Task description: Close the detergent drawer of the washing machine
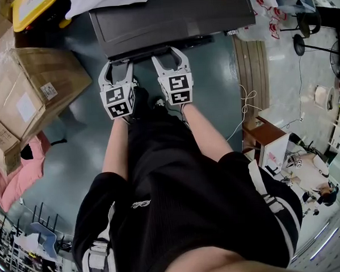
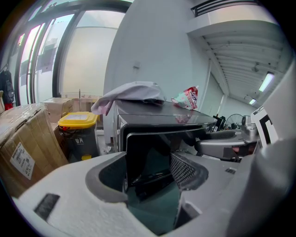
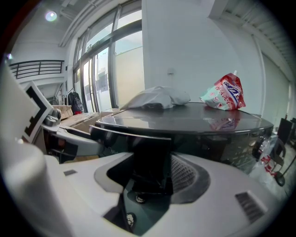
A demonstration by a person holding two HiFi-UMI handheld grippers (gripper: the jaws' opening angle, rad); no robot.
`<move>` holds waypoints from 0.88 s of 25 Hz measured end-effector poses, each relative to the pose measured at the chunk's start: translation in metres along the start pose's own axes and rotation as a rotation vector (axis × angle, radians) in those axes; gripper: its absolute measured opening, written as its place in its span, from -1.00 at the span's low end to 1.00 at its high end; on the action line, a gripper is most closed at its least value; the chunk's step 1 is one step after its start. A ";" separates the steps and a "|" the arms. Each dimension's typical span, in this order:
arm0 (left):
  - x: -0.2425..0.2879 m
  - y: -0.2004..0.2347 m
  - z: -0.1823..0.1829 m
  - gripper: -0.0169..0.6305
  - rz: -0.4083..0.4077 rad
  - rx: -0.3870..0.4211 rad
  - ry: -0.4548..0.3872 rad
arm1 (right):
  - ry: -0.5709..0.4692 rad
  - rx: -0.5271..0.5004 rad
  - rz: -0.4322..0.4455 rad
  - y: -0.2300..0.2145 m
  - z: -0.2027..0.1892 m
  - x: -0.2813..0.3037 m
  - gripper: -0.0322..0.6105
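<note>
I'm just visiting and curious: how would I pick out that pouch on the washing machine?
Find the dark grey washing machine in front of the person. On its flat top lie a crumpled white cloth and, to its right, the pouch. Only the pouch is red and white.

Shirt: a black shirt (image 1: 185, 217), loose and baggy, with short sleeves.
Mark: a small white squiggle (image 1: 140, 204) on the front of the shirt.
Straps: pale grey straps (image 1: 98, 257), one on each side, the left one with a buckle.
Left tongs: the left tongs (image 1: 116, 66) have a smooth, light grey shell with two curved arms.
Right tongs: the right tongs (image 1: 170, 57) have the same grey shell and shape.
Cubes: each has a white cube (image 1: 118, 101) with black square patterns on its sides.
Pads: a dark pad (image 2: 185, 170) with a bumpy net pattern sits inside the arms.
Slots: a small dark slot (image 3: 249, 206) with thin lines is set in the shell.
</note>
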State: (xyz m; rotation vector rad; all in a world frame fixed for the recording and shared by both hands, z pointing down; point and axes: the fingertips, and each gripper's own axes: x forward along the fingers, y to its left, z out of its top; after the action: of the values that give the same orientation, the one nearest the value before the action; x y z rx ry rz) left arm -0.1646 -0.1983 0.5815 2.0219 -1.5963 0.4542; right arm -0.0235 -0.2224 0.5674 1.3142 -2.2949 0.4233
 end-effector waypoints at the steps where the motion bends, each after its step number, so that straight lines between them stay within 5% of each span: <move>1: 0.000 0.000 0.000 -0.04 0.001 0.000 0.000 | 0.000 -0.001 0.000 -0.001 0.000 0.000 -0.18; 22: 0.001 0.001 0.002 -0.03 0.037 0.000 0.013 | 0.008 0.007 -0.009 -0.001 0.002 0.001 -0.18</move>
State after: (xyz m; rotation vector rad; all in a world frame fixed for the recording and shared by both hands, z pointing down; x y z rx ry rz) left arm -0.1650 -0.2003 0.5808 1.9886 -1.6282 0.4799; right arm -0.0237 -0.2251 0.5662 1.3231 -2.2818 0.4337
